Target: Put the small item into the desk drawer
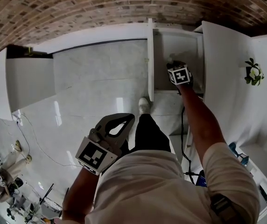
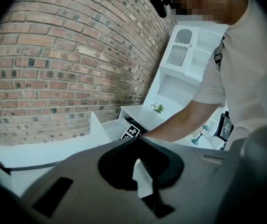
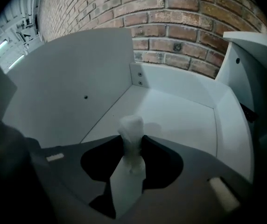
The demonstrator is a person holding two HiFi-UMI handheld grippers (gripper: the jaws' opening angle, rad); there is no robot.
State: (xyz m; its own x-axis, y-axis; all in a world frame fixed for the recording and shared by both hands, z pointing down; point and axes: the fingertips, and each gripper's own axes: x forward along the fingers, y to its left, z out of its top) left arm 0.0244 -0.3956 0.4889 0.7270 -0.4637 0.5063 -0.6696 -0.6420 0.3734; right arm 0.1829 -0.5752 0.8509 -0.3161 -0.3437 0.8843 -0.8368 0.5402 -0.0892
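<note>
The white desk drawer [image 1: 151, 55] stands pulled out, and its bare white floor [image 3: 180, 120] fills the right gripper view. My right gripper [image 1: 174, 65] reaches down inside it. Its jaws [image 3: 133, 141] are shut on a small white item [image 3: 131, 129], which sticks up from between the fingertips just above the drawer floor. In the head view the item [image 1: 172, 58] shows as a pale spot ahead of the marker cube. My left gripper [image 1: 129, 118] hangs low by the person's leg, away from the drawer, with its jaws [image 2: 137, 140] shut and nothing in them.
A brick wall [image 1: 77, 8] runs behind the desk. A small potted plant [image 1: 253, 73] stands on the white desktop right of the drawer. A white box-like unit [image 1: 28, 78] stands at the left, with glossy tiled floor [image 1: 96, 87] between. A black cable [image 1: 184, 134] hangs by the right arm.
</note>
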